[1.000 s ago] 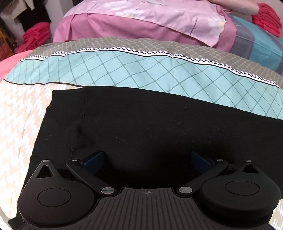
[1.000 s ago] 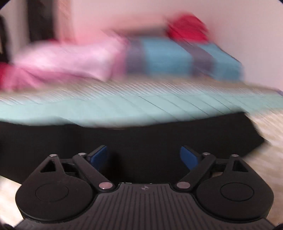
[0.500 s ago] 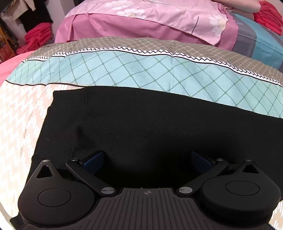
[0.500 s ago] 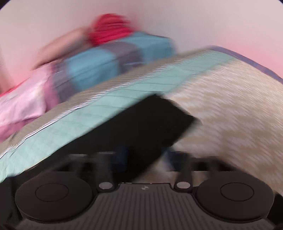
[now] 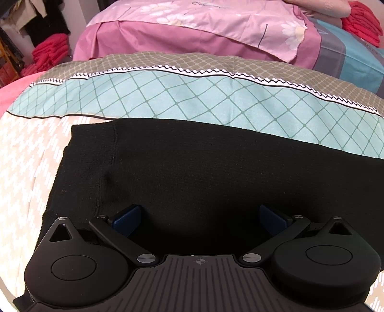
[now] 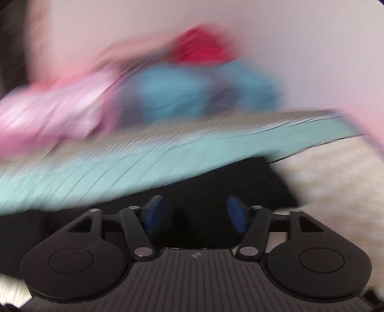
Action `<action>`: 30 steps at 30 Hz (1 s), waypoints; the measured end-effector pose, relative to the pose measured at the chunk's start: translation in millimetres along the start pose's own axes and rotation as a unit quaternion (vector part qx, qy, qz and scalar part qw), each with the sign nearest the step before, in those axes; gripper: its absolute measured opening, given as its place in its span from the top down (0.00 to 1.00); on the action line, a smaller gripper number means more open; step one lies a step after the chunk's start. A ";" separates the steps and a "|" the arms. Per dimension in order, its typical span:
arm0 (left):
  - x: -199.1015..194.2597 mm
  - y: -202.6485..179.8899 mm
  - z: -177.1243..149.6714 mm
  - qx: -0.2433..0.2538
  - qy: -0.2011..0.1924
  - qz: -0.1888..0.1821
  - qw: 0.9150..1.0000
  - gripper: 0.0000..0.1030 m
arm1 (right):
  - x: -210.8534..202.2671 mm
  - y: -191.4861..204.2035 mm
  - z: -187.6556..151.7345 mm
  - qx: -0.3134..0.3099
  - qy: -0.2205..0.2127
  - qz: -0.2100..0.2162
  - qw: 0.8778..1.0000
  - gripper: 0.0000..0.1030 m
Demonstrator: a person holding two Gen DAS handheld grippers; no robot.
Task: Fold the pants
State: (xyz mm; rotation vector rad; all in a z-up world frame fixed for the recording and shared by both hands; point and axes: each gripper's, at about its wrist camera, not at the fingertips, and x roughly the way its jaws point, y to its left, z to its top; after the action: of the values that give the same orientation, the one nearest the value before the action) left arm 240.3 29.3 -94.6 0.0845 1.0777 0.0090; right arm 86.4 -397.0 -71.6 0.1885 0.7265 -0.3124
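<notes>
Black pants (image 5: 192,172) lie flat across the bed, one end with a hem seam at the left. My left gripper (image 5: 199,217) is open and empty, low over the pants near that left end. In the blurred right wrist view the pants (image 6: 240,177) end at the right, their corner on the beige sheet. My right gripper (image 6: 195,213) is over that end with its blue pads (image 6: 236,213) apart and black cloth showing between them; the blur hides whether they touch it.
The patterned bedsheet (image 5: 182,93) has teal, grey and beige bands. A pink quilt (image 5: 204,31) and a blue blanket (image 5: 352,60) lie behind. Red folded clothes (image 5: 362,21) sit at the far right, more (image 5: 50,51) at the left.
The right gripper has swung over the pants' right end and its jaws stand closer together than a second ago. The left gripper has barely moved.
</notes>
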 end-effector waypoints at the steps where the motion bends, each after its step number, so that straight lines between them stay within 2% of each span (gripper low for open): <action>1: 0.0 0.7 1.5 0.001 0.003 -0.001 1.000 0.00 | 11.0 6.6 -6.0 -0.029 0.036 0.017 0.999 0.28; 2: -0.2 1.9 3.1 0.001 0.008 -0.004 1.000 0.00 | 9.3 9.6 -10.9 -0.060 0.006 0.008 0.998 0.27; 3: -1.2 3.7 5.3 0.000 0.013 -0.004 1.000 0.00 | 8.8 6.4 -10.8 -0.061 0.001 -0.017 0.998 0.27; 5: -7.4 10.4 6.4 -0.008 0.021 0.000 1.000 0.00 | 3.7 -21.4 -2.4 0.048 0.014 -0.033 0.998 0.27; 6: -12.6 14.3 4.2 -0.013 0.020 0.004 1.000 0.00 | -0.8 -33.0 -0.6 0.097 0.020 -0.039 0.994 0.27; 7: -18.9 18.8 1.2 -0.017 0.017 0.013 1.000 0.00 | -9.8 -35.7 -0.4 0.121 0.021 -0.050 0.991 0.32; 8: -25.4 24.2 -2.7 -0.018 0.015 0.017 1.000 0.00 | -19.3 -29.4 -1.4 0.115 0.020 -0.073 0.991 0.36; 9: -32.5 30.2 -7.8 -0.021 0.010 0.018 1.000 0.00 | -28.2 -17.8 -4.4 0.086 0.019 -0.073 0.993 0.34; 12: -54.8 45.8 -26.9 -0.025 -0.002 0.033 0.999 0.00 | -64.5 18.4 -24.0 0.017 0.009 -0.015 1.000 0.35; 15: -78.0 57.1 -49.5 -0.031 -0.012 0.020 0.999 0.00 | -100.2 64.0 -46.7 -0.039 0.024 0.097 0.994 0.35; 16: -84.3 59.7 -58.7 -0.033 -0.015 0.014 0.999 0.00 | -108.2 80.5 -55.8 -0.057 0.039 0.143 0.987 0.35; 18: -90.0 59.8 -76.5 -0.029 -0.012 -0.002 1.000 0.00 | -121.1 111.6 -77.5 -0.094 0.077 0.232 0.965 0.38; 19: -89.5 56.5 -85.9 -0.021 -0.005 -0.010 1.000 0.00 | -122.7 123.6 -89.0 -0.106 0.096 0.259 0.955 0.39; 20: -87.3 53.9 -94.5 -0.009 0.003 -0.014 1.000 0.00 | -122.6 133.9 -99.9 -0.123 0.115 0.264 0.950 0.39; 22: -77.1 47.0 -111.8 0.025 0.025 -0.010 0.999 0.00 | -123.0 146.7 -121.3 -0.168 0.130 0.224 0.951 0.49; 23: -73.0 45.7 -120.1 0.043 0.029 -0.003 0.999 0.00 | -131.9 147.1 -128.1 -0.193 0.109 0.210 0.952 0.51; 24: -75.1 46.6 -127.4 0.057 0.012 -0.002 0.998 0.00 | -139.9 146.1 -132.0 -0.206 0.101 0.193 0.954 0.51; 26: -80.0 55.6 -135.8 0.061 0.000 -0.013 0.998 0.00 | -156.8 138.2 -133.2 -0.191 0.074 0.147 0.968 0.47; 27: -80.4 60.2 -135.9 0.054 0.001 -0.022 0.998 0.00 | -166.6 133.3 -133.4 -0.182 0.053 0.146 0.971 0.45; 28: -80.1 62.9 -135.8 0.049 0.004 -0.027 0.998 0.00 | -176.0 130.9 -134.0 -0.184 0.044 0.164 0.968 0.45; 30: -78.9 64.2 -134.4 0.050 0.007 -0.028 0.998 0.00 | -177.6 140.6 -137.5 -0.212 0.065 0.185 0.958 0.37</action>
State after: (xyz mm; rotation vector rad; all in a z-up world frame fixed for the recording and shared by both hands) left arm 86.8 98.1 -83.7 0.1445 1.0940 -0.0940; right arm -75.7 -189.3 -43.6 -0.0652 0.8542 0.2167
